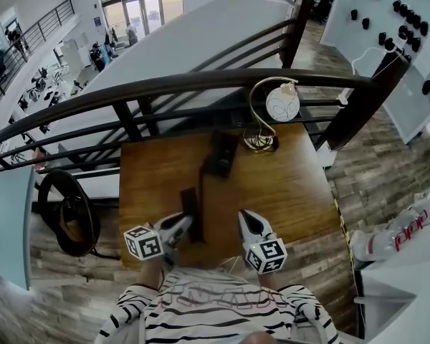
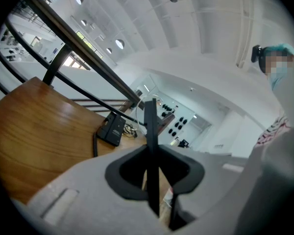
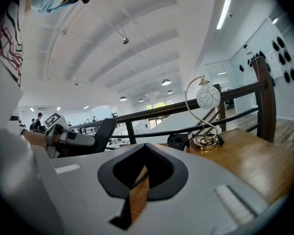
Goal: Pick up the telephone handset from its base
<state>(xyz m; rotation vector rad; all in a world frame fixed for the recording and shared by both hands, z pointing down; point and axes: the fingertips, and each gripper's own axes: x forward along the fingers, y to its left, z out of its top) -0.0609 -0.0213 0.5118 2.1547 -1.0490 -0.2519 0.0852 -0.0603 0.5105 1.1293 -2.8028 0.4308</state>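
Note:
The black telephone handset (image 1: 190, 212) is off its base and sits between the jaws of my left gripper (image 1: 182, 228), which is shut on it near the table's front edge. In the left gripper view the handset (image 2: 150, 131) shows edge-on as a thin black bar rising from between the jaws. The black base (image 1: 221, 154) lies flat at the middle of the wooden table (image 1: 287, 192), and a dark cord (image 1: 201, 181) runs from it toward the handset. My right gripper (image 1: 245, 219) hovers beside it to the right, shut and holding nothing. The base (image 3: 178, 141) also appears in the right gripper view.
A lamp with a gold wire stand and white globe (image 1: 281, 104) stands at the table's far edge, right of the base. A dark railing (image 1: 201, 84) runs behind the table. A black round thing (image 1: 68, 213) sits on the floor to the left.

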